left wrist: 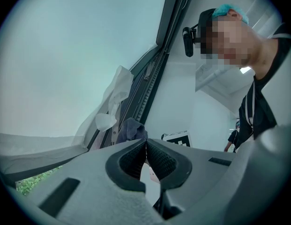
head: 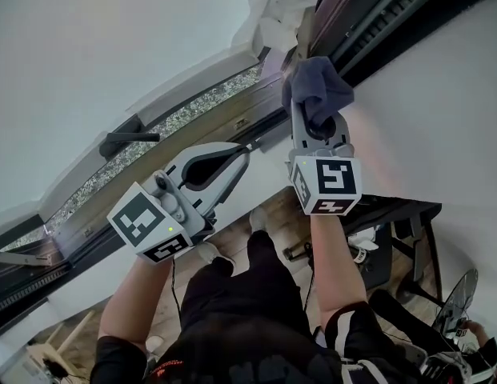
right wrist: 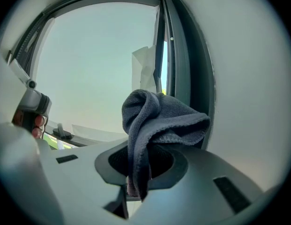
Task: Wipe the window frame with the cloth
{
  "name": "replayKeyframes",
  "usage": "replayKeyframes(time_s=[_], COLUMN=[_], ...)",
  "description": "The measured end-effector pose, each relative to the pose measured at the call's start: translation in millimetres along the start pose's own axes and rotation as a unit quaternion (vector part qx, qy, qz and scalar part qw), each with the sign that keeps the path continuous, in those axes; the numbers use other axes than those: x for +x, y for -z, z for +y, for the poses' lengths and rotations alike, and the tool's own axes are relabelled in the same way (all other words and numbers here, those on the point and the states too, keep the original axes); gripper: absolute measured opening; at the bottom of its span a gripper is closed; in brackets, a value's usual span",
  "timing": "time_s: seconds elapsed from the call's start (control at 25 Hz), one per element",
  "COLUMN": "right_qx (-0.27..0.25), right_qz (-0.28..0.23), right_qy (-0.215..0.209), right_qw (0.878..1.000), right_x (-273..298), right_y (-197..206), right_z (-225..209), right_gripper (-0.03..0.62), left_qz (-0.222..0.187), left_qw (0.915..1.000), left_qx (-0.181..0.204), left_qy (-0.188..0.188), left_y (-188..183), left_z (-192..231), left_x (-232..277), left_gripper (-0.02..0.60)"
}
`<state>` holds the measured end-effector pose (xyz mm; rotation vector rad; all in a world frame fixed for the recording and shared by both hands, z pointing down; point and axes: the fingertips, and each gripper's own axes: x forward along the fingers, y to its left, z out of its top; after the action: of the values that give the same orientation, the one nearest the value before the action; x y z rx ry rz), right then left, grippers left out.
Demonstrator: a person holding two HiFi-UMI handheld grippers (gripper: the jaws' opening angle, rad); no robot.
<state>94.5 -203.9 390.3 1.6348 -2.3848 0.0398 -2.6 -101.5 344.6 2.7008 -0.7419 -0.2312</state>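
Cloth [right wrist: 154, 121], dark and bunched, is clamped in our right gripper [head: 314, 114], raised near the window frame [right wrist: 182, 64] corner. Our left gripper [head: 242, 157] is closed and empty. We judge most wiping remains.

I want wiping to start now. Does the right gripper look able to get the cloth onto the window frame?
Probably yes: the right gripper is shut on the cloth, which is close beside the window frame, with nothing visible between them.

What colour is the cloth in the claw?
Dark greyish blue. The cloth shows best in the right gripper view, pinched in the right claw.
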Motion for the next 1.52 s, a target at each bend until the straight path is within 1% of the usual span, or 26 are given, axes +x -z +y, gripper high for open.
replayKeyframes(time_s=[0.28,0.72,1.12,1.52], right_qx=[0.012,0.025,0.036,0.038], right_qz=[0.018,0.042,0.06,0.08], right_qy=[-0.002,-0.002,-0.01,-0.014], right_qw=[1.0,0.999,0.997,0.996], right_x=[1.5,1.2,2.3,1.4], right_y=[27.0,58.9,81.6,99.6], right_z=[0.4,3.1,5.5,5.8], right_gripper=[0.052,0.052,0.052,0.052], left_qz=[0.012,0.022,0.029,0.027], left_qw=[0.9999,0.9995,0.9991,0.9989], left_qx=[-0.008,-0.02,-0.031,-0.038], left_qy=[-0.002,-0.002,-0.003,-0.004], left_y=[14.1,31.2,44.4,49.7], left_z=[3.0,7.1,7.8,6.7], left_x=[1.5,2.8,6.7,9.0], left_gripper=[0.021,0.021,0.021,0.021])
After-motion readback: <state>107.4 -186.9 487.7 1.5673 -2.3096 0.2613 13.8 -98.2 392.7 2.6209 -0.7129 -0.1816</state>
